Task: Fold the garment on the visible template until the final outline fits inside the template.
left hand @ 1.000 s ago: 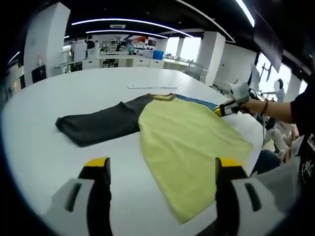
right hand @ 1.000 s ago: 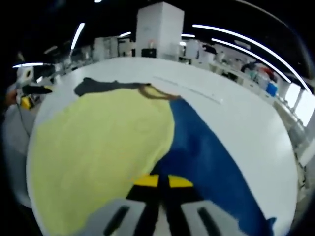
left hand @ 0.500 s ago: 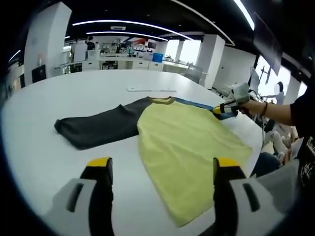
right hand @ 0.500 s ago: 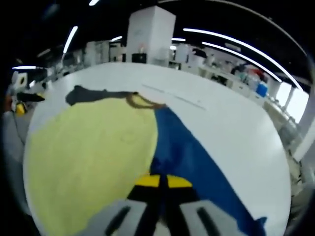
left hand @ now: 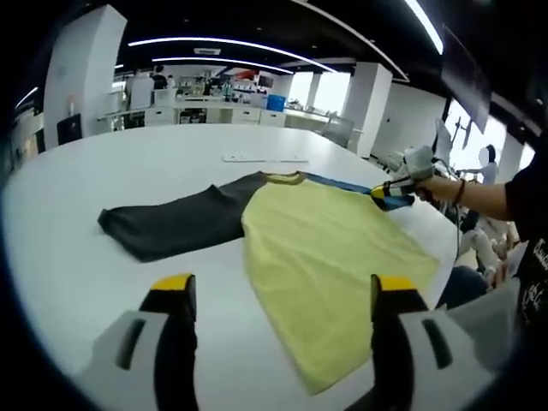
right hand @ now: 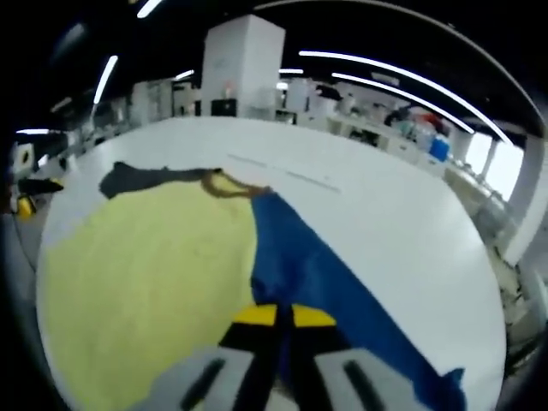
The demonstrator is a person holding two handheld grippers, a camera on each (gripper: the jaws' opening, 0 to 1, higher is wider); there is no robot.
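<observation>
Room: an open office hall with ceiling light strips and white pillars; a broad white bench (left hand: 77, 257) carries the work.
Garment: a flat-lying fabric T-shirt with yellow body, charcoal sleeve and blue sleeve (left hand: 330, 257), at the middle of the bench in the left gripper view; charcoal sleeve (left hand: 171, 221) reaches toward 9 o'clock, blue sleeve (right hand: 330, 282) runs toward 5 o'clock in the right gripper view.
Template: no outline can be made out around the shirt; a thin pale strip (left hand: 265, 158) lies beyond the collar at 12 o'clock.
Right gripper (right hand: 276, 315): jaws pressed together on the blue sleeve fabric near the yellow body's edge.
Left gripper (left hand: 278, 287): jaws wide apart with nothing between them, hovering near the hem side.
Step in hand, judged: folding the blue sleeve over the yellow body.
Doing it well: lift low, carry the sleeve straight across toward 9 o'clock, lay it flat and crease-free; the free left gripper could pin the body against dragging.
</observation>
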